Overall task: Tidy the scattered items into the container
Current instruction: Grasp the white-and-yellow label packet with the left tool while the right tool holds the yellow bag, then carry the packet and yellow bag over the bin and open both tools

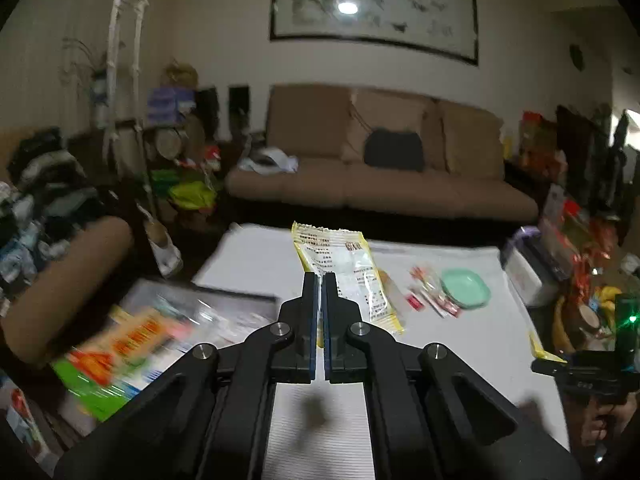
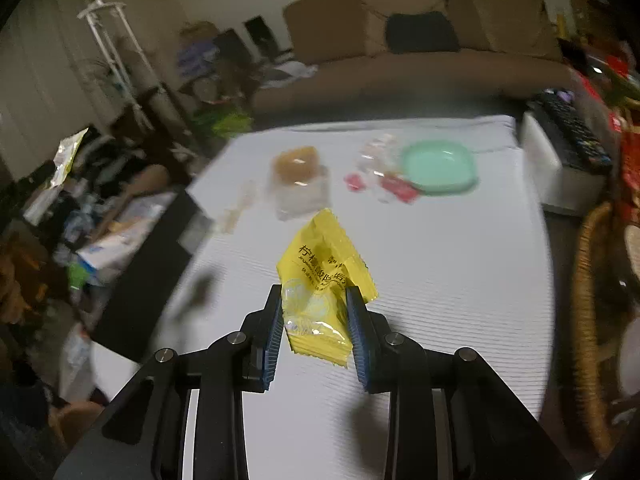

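Above the table (image 2: 440,280), the right gripper (image 2: 316,312) pinched a yellow packet (image 2: 320,280); the left gripper (image 1: 321,300), closed, seemingly gripped another packet (image 1: 344,264). Carry each over the green dish (image 2: 438,166) before releasing.

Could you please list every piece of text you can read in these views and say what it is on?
"柠檬": first characters on the yellow sachet in the right gripper; the rest is creased and unreadable.
Print on the yellow-and-white packet in the left gripper: too small to read.
Lettering on the colourful box: blurred.
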